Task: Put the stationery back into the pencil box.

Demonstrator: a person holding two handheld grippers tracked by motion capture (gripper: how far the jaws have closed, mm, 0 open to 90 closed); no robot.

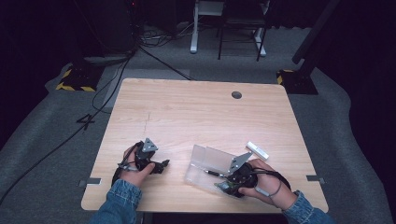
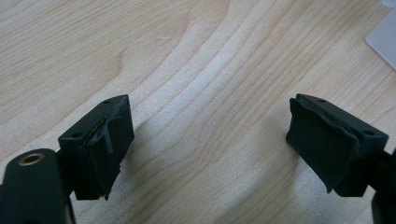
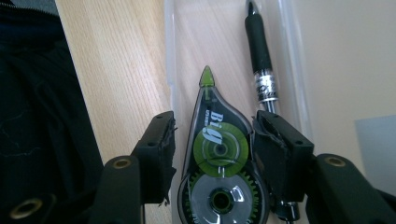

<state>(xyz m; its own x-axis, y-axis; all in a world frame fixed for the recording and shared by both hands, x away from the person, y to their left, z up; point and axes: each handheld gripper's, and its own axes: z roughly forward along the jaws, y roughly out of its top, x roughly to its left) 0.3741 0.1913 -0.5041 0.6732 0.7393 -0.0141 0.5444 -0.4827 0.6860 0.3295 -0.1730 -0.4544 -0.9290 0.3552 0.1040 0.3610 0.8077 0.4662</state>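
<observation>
**Correction tape going into the clear case**

While the wooden table (image 1: 196, 112) spreads wide and mostly bare, all the action sits at its near edge. Over on the right lies the clear plastic case (image 1: 205, 165), lid swung open, with a black pen (image 3: 259, 51) already resting inside it. Just beyond it, a small white eraser-like block (image 1: 258, 150) waits on the wood. The right gripper (image 3: 212, 154) straddles the green correction tape roller (image 3: 217, 158), which lies in the case beside the pen; one pad is against it, the other shows a sliver of gap, so this looks like a let-go rather than a clamp. The left gripper (image 2: 205, 144) hovers spread wide over bare wood, nothing between its pads. My read: the placing step is nearly done. Next calls for a clean lift out without dragging the roller or nudging the pen.
</observation>
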